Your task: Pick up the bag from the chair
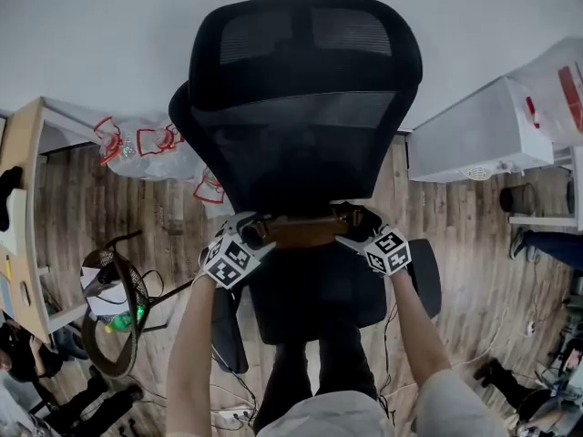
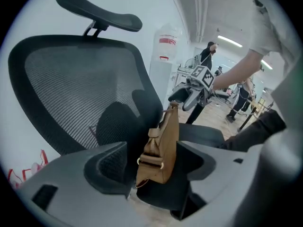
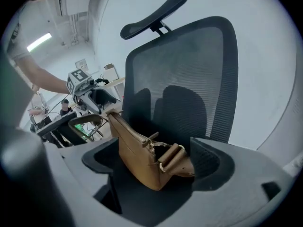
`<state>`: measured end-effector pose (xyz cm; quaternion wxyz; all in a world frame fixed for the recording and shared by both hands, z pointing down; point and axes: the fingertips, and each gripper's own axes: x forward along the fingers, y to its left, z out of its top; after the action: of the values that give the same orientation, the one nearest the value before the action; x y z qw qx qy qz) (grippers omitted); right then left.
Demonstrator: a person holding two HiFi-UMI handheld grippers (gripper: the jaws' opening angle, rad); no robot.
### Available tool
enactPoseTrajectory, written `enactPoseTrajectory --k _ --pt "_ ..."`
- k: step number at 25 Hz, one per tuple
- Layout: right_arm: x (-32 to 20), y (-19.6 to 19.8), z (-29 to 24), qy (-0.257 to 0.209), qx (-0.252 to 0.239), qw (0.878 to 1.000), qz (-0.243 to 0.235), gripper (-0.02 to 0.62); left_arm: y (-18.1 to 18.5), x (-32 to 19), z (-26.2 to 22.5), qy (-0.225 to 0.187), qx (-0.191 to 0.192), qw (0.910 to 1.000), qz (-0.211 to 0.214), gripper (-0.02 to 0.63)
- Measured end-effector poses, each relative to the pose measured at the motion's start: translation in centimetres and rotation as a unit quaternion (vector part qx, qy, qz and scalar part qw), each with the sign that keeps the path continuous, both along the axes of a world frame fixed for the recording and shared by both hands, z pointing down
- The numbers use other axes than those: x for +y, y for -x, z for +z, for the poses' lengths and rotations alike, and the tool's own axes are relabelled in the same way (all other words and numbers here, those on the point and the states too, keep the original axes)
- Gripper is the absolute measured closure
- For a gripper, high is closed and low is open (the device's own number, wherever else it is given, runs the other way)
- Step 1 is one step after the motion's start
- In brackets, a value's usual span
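A brown leather bag (image 1: 303, 233) hangs stretched between my two grippers, in front of the backrest of a black mesh office chair (image 1: 301, 107) and above its seat (image 1: 319, 289). My left gripper (image 1: 250, 235) is shut on the bag's left end; in the left gripper view the bag (image 2: 161, 145) fills the gap between the jaws of the left gripper (image 2: 154, 169). The right gripper (image 1: 355, 221) is shut on the other end, where the bag (image 3: 137, 157) with its strap ring sits between the jaws of the right gripper (image 3: 154, 167). Each gripper view shows the opposite gripper at the bag's far end.
Clear plastic bags with red print (image 1: 146, 148) lie on the wooden floor left of the chair. A desk edge (image 1: 23, 208) and a wire basket (image 1: 114, 308) stand at the left, a white box (image 1: 478, 135) at the right. A person (image 2: 208, 51) stands far behind.
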<state>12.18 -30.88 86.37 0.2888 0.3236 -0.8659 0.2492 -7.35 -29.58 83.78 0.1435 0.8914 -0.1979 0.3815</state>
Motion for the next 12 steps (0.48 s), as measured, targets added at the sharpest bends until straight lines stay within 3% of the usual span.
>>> enactPoseTrajectory --k 3,8,12 --pt "-0.6 -0.2 2.2 0.000 -0.006 1.000 0.006 0.092 -0.1 -0.3 2.4 0.008 -0.003 0.9999 0.006 0.299" --pt "-1.1 0.2 4.9 0.003 -0.026 1.000 -0.016 0.087 -0.1 0.3 6.3 0.037 -0.015 0.9986 0.034 0.291" --pt "-1.2 0.1 5.9 -0.002 -0.030 0.999 -0.029 0.098 -0.2 0.3 8.5 0.051 -0.013 0.9983 0.026 0.291"
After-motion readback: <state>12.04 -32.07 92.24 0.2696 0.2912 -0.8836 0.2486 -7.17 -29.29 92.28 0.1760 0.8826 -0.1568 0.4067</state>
